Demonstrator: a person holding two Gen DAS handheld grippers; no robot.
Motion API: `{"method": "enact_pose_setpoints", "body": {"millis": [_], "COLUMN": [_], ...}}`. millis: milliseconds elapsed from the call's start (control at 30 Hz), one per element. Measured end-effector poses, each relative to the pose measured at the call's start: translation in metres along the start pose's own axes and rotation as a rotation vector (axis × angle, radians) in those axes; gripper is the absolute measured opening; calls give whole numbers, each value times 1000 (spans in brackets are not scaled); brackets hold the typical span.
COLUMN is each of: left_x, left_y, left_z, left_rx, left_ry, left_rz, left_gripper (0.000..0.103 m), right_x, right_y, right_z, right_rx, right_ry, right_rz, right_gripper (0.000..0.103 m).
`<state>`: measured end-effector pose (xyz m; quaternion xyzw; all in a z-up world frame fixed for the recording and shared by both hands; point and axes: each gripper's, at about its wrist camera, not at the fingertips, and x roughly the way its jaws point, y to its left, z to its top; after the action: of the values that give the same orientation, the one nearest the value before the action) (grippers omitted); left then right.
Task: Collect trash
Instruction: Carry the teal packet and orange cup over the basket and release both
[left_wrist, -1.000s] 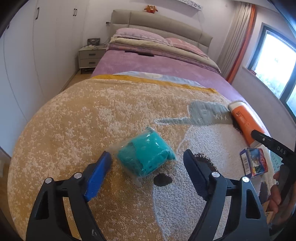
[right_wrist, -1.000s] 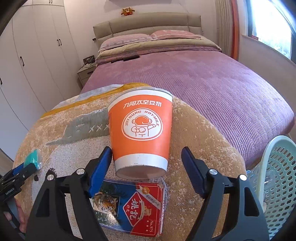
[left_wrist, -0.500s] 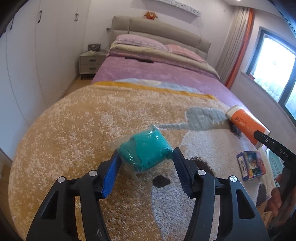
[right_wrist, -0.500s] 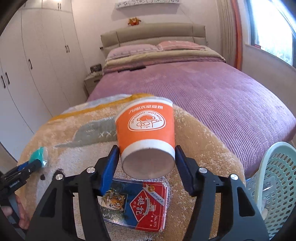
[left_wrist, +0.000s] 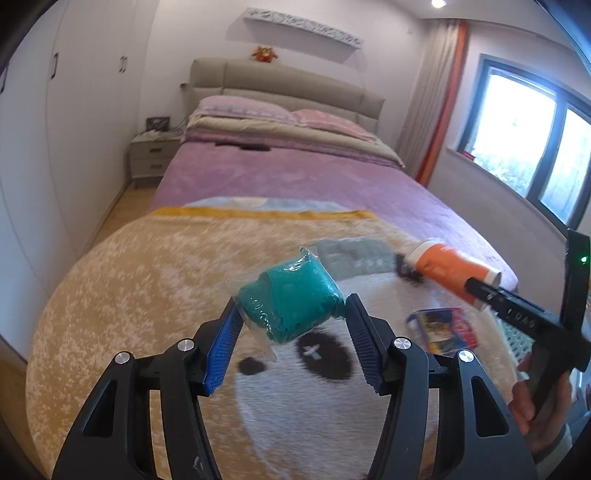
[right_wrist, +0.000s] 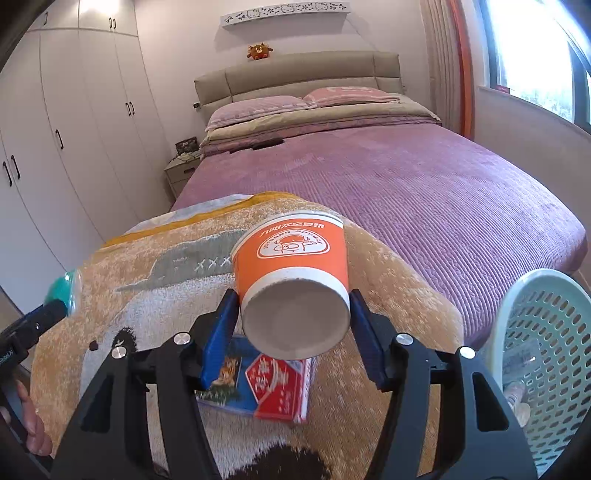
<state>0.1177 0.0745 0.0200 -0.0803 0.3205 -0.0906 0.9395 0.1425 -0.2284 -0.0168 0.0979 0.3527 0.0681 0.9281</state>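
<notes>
The left tool (left_wrist: 291, 321) pinches a soft, crinkly teal packet (left_wrist: 290, 297) above the blanket (left_wrist: 129, 295); the right tool (right_wrist: 293, 319) clamps a light, crushable orange paper cup (right_wrist: 291, 269) near its base, beside the basket (right_wrist: 546, 354).

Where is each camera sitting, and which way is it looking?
Left wrist: sits on the left tongs, facing up the bed; they squeeze a teal packet. A hand shows at right.
Right wrist: sits on the right tongs, facing the headboard; they squeeze an orange cup. Fingers show at left.
Both show the cup, packet, card box and blanket.
</notes>
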Motion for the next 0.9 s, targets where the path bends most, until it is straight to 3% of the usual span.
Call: {"method": "enact_pose_setpoints", "body": {"millis": [433, 800, 900], "left_x": [-18, 12, 24], "left_y": [-107, -209, -234], "left_z": [14, 7, 2], "left_rx": [142, 221, 241], "left_ry": [-54, -6, 26], "left_rz": [-164, -298, -345], "left_gripper": [55, 55, 55], "right_x": [-76, -139, -150], "right_y": [-47, -132, -162], "right_z": [0, -9, -14], "right_rx": [72, 191, 253], "right_ry": [-107, -192, -189], "right_rz": [-42, -187, -192], "right_gripper": [57, 57, 57]}}
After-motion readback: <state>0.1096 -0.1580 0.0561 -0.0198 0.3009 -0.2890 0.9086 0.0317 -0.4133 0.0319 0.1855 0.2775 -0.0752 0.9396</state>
